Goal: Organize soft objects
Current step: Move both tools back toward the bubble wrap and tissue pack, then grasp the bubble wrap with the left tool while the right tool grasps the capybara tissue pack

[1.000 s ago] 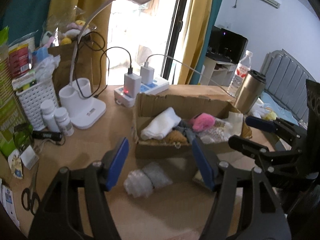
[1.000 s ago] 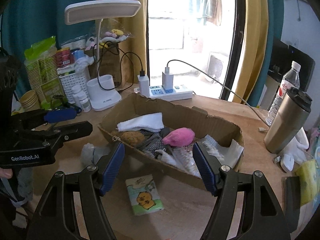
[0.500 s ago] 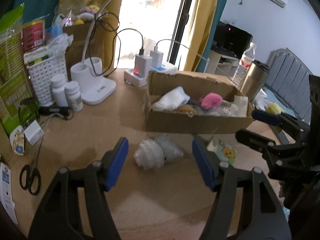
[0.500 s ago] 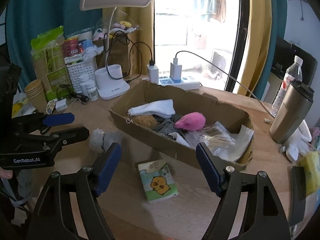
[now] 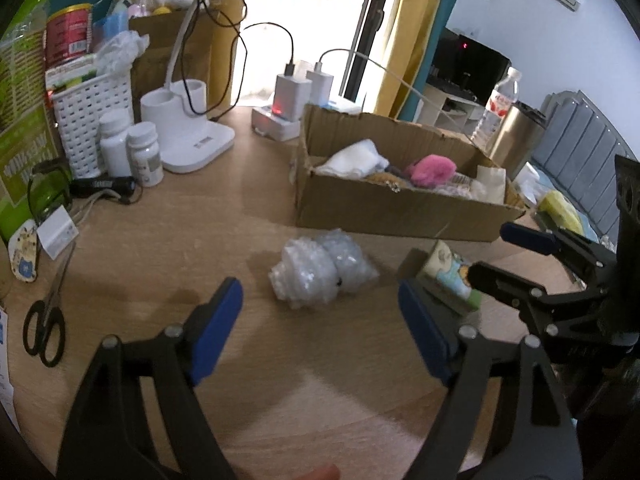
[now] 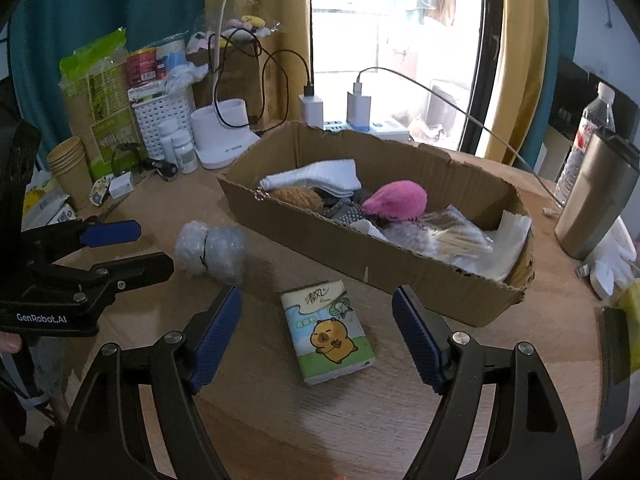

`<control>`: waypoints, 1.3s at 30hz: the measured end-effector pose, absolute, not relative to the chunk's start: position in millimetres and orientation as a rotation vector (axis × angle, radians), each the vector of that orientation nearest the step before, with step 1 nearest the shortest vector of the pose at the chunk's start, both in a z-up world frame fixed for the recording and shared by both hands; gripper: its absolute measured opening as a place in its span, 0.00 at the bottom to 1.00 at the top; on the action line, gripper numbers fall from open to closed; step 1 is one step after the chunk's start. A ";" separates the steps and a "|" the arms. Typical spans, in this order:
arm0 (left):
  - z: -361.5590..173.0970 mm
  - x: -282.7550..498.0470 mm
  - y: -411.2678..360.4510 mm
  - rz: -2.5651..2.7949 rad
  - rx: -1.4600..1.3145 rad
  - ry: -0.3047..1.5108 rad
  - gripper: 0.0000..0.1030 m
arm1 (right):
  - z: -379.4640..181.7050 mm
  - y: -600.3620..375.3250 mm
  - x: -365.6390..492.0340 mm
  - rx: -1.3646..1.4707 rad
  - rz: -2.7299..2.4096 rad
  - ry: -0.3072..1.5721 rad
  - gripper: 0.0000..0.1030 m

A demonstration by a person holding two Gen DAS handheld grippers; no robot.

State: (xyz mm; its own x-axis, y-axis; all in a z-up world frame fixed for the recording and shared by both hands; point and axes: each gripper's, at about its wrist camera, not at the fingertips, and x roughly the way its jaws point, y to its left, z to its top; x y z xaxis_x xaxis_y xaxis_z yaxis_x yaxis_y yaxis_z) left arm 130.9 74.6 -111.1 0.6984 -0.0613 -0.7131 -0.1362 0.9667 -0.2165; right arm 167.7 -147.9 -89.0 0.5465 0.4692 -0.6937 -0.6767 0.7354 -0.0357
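A bubble-wrap bundle (image 5: 320,272) and a tissue pack (image 6: 328,332) lie on your table (image 6: 320,412) before the cardboard box (image 6: 400,276), your left gripper (image 5: 320,320), its jaws just widened, and right gripper (image 6: 316,332) both apart, empty, scissors (image 5: 44,328) aside.

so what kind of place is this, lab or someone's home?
Looks like a home, probably a bedroom: a padded grey headboard, yellow curtains at a balcony door, and a cluttered wooden table with a desk lamp and pill bottles.
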 end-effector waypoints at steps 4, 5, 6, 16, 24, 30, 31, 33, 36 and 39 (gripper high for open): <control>-115.1 138.9 71.3 0.036 -0.256 0.813 0.79 | -94.7 -151.6 174.9 -0.311 0.687 0.733 0.78; -116.0 140.9 70.8 0.035 -0.256 0.816 0.79 | -96.1 -152.1 177.0 -0.309 0.685 0.737 0.78; -117.2 143.4 70.3 0.034 -0.256 0.820 0.79 | -97.3 -152.7 178.8 -0.307 0.685 0.742 0.78; -124.4 163.3 64.6 0.025 -0.244 0.850 0.79 | -110.2 -156.4 191.8 -0.295 0.700 0.786 0.78; -130.5 179.6 61.0 0.026 -0.230 0.874 0.79 | -116.8 -154.9 196.1 -0.311 0.719 0.807 0.78; -136.3 186.4 62.3 0.046 -0.216 0.890 0.79 | -124.1 -152.7 200.5 -0.310 0.744 0.842 0.78; -137.0 187.3 62.1 0.049 -0.214 0.892 0.79 | -125.7 -152.1 201.1 -0.311 0.746 0.847 0.78; -138.6 189.6 62.2 0.055 -0.211 0.898 0.79 | -128.1 -151.1 202.1 -0.313 0.749 0.852 0.78; -141.9 192.9 62.8 0.063 -0.209 0.908 0.79 | -130.5 -149.4 204.1 -0.316 0.753 0.860 0.76; -145.4 196.7 62.7 0.068 -0.206 0.920 0.79 | -131.7 -148.8 205.8 -0.318 0.755 0.863 0.70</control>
